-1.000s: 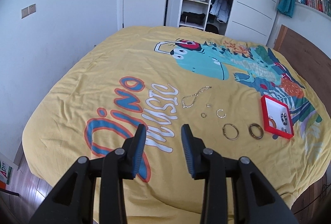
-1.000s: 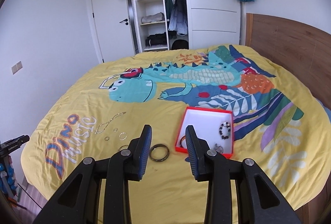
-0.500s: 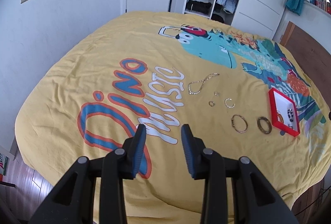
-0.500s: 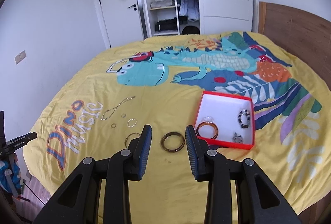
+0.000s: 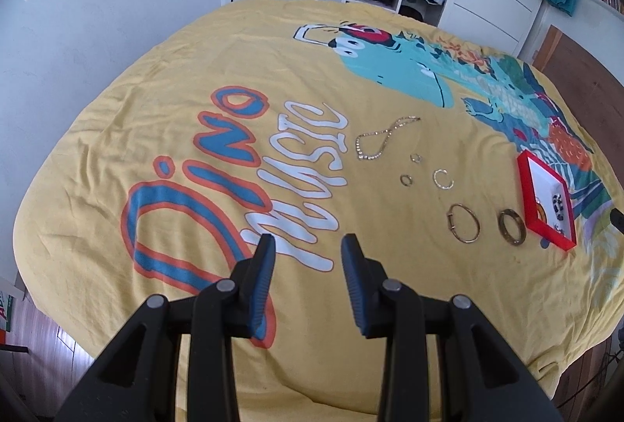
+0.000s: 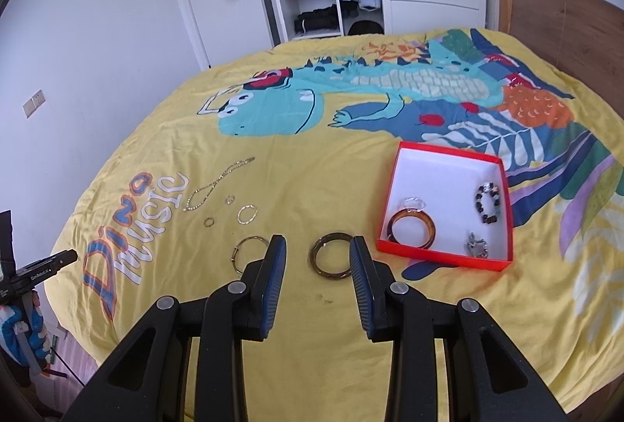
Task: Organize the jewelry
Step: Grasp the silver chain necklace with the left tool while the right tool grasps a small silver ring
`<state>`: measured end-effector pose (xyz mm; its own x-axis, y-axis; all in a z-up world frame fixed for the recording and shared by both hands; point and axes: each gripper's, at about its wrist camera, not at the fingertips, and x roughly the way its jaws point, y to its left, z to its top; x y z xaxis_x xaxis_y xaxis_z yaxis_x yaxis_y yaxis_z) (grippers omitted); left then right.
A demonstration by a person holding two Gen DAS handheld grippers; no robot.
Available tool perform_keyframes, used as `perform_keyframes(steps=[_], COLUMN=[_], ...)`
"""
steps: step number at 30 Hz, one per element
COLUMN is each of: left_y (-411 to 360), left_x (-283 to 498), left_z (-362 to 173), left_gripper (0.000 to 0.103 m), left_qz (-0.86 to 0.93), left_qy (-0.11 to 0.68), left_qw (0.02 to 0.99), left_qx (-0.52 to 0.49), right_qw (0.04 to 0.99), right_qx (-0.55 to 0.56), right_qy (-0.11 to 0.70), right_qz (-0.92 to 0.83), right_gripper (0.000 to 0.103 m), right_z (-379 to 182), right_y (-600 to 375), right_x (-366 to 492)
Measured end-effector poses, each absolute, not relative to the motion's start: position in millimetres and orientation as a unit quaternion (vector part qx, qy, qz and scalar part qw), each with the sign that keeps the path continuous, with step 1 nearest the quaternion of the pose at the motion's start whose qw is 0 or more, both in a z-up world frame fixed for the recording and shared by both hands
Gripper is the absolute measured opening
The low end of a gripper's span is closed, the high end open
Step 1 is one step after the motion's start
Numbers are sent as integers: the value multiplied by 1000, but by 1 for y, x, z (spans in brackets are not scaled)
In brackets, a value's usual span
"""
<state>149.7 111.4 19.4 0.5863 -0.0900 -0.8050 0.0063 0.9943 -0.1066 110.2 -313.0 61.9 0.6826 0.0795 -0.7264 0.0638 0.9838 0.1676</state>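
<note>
While both claws stand open and empty, the right claw (image 6: 318, 254) frames a dark bangle (image 6: 330, 261) beside the red box (image 6: 436, 256); the left claw (image 5: 308, 252) hangs above the bedspread (image 5: 195, 71).

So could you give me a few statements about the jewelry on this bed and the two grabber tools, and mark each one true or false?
1. The red box already holds some jewelry. True: an amber bangle, a beaded bracelet and other small pieces lie in it.
2. The right gripper is clamped on the dark bangle. False: it is open and empty, with the bangle lying on the bedspread beyond it.
3. The chain necklace lies on the bedspread, outside the box. True.
4. The left gripper holds a ring. False: it is open with nothing between its fingers.
5. The bedspread is plain white. False: yellow, with a dinosaur print.
</note>
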Motion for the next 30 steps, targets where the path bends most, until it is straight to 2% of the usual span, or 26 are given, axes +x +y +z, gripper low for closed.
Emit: perform_keyframes(steps=[15,24,30], left_y=[91,66,44], left_x=[215,279,325], left_z=[-4,-19,-45], left_gripper=[34,34,40], left_qz=[-59,-97,-138], left_qy=[481,491,511], left_qw=[874,866,848], left_qx=[-19,2,5], right_qw=[901,892,881], right_qx=[76,61,57], right_qy=[424,440,458], right_qz=[48,83,105], right_gripper=[33,33,33], right_z=[40,22,-2], right_y=[-291,-264,-250], right_x=[171,221,256])
